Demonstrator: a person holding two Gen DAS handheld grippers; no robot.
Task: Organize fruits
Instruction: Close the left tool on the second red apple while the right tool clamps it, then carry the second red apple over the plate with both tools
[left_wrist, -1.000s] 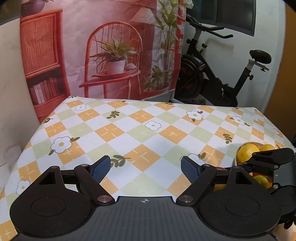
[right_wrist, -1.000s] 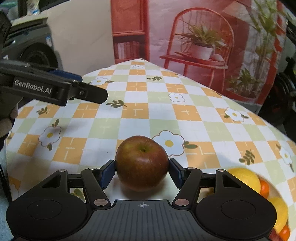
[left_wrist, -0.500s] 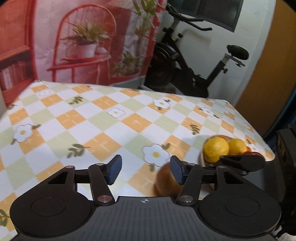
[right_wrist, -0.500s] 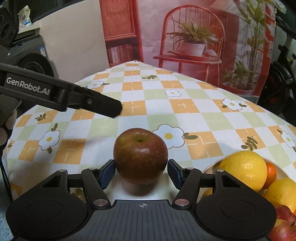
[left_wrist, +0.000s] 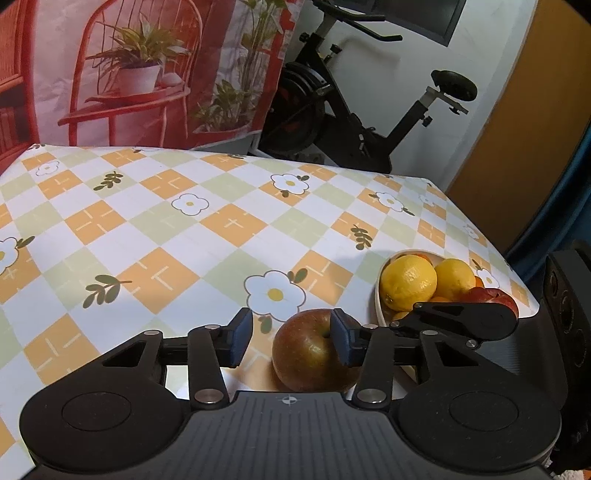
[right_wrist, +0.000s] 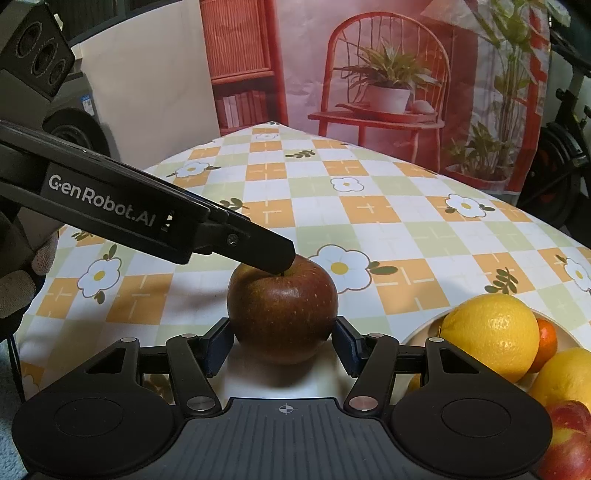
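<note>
A dark red apple (right_wrist: 282, 306) sits on the checked tablecloth (right_wrist: 369, 221) between the fingers of my right gripper (right_wrist: 282, 345), whose pads touch its sides. In the left wrist view the same apple (left_wrist: 306, 350) lies just below and between the fingers of my left gripper (left_wrist: 291, 339), which is open above it; its right finger is over the apple's top. A cream bowl (left_wrist: 378, 299) to the right holds lemons (left_wrist: 408, 282), small oranges and a red apple (left_wrist: 491, 295). The bowl's rim shows in the right wrist view (right_wrist: 424, 330).
The table's far edge meets a printed backdrop (left_wrist: 129, 74) with a red chair. An exercise bike (left_wrist: 351, 110) stands behind the table on the right. A grey appliance (right_wrist: 74, 122) stands off the table's left side.
My left gripper has swung right and down until its fingers hang over the apple. The right gripper stays at the apple, nearer the bowl.
</note>
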